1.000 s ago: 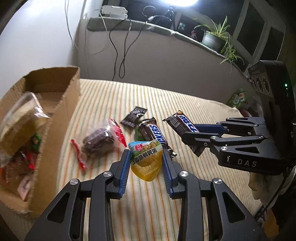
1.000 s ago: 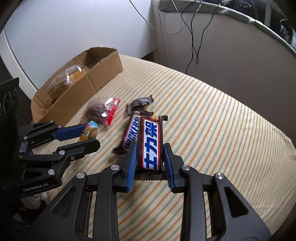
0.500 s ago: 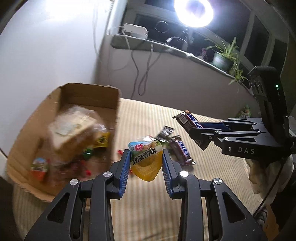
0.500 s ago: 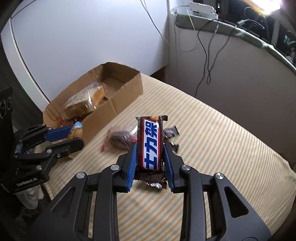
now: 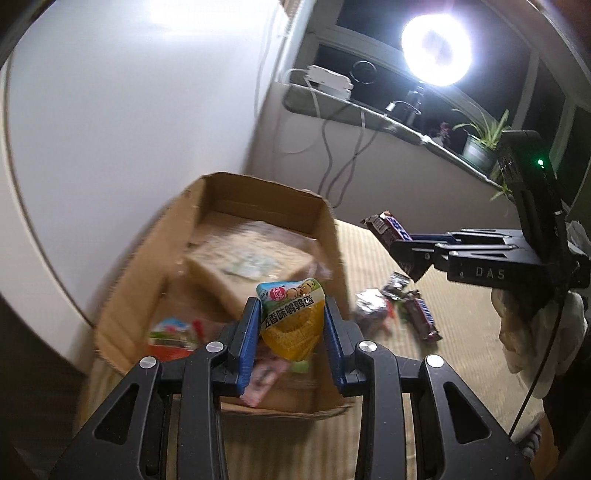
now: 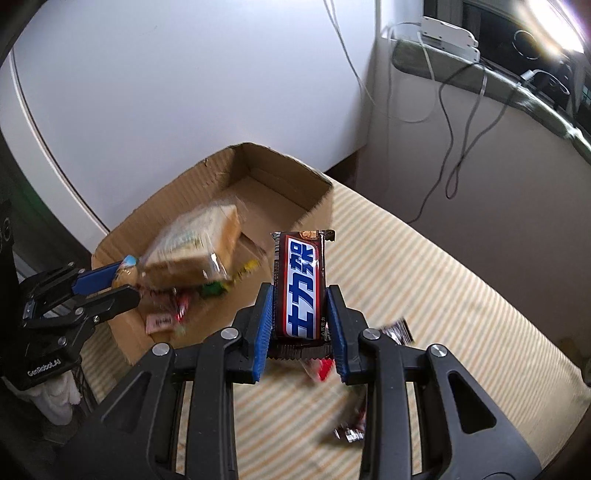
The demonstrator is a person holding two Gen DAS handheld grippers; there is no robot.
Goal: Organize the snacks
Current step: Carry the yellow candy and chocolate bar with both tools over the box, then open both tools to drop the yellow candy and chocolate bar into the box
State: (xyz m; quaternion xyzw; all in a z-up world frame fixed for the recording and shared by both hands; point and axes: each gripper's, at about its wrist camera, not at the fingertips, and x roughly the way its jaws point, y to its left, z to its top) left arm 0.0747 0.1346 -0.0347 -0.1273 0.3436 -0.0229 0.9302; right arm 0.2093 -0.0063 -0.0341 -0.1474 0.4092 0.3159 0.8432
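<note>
Both grippers are showing black skeletal fingers, blue ribbed pads and silver screws. Beside the box, the right gripper is bearing "DAS" lettering and glowing a green light.

Bright ring light glaring up on the window ledge, potted spider plant beside it, white power adapter with cables dangling down the wall.

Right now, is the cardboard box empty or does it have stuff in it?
It has stuff in it. The cardboard box holds a wrapped sandwich and some small packets, with bare floor at its far end.
</note>
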